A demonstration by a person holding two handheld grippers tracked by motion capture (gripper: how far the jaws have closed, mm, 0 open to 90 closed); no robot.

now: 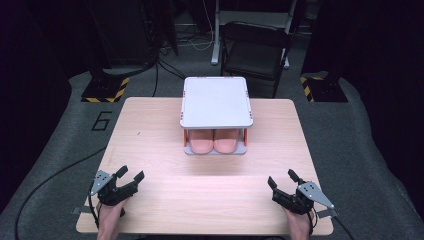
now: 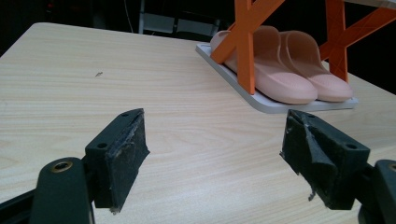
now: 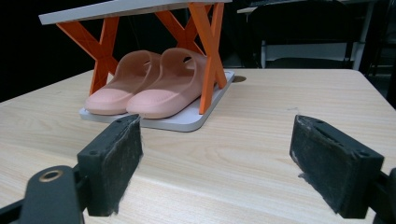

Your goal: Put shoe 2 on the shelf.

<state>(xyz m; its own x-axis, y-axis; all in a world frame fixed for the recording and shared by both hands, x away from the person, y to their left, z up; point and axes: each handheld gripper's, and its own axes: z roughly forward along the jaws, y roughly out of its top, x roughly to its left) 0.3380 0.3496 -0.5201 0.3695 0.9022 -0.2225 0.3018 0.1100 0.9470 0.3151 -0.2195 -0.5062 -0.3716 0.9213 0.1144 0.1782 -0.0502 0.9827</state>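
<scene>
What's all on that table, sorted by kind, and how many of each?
Pink slippers: 2, one beside the other, on the rack's bottom shelf
Two-shelf rack with orange legs: 1
Hand-held claws: 2, left claw and right claw, both open and empty
Total: 5

From above, the rack's white top shelf (image 1: pixel 216 102) covers most of the pink slippers (image 1: pixel 215 143), leaving their toe ends showing at the front. In the left gripper view, an orange cross brace (image 2: pixel 246 51) hides part of the nearer slipper, and the top shelf is cut off by the upper edge. The person's hands (image 1: pixel 110 220) are cut by the bottom edge of the high view. A small dark mark on the bench (image 2: pixel 98 73) is too small to identify.
</scene>
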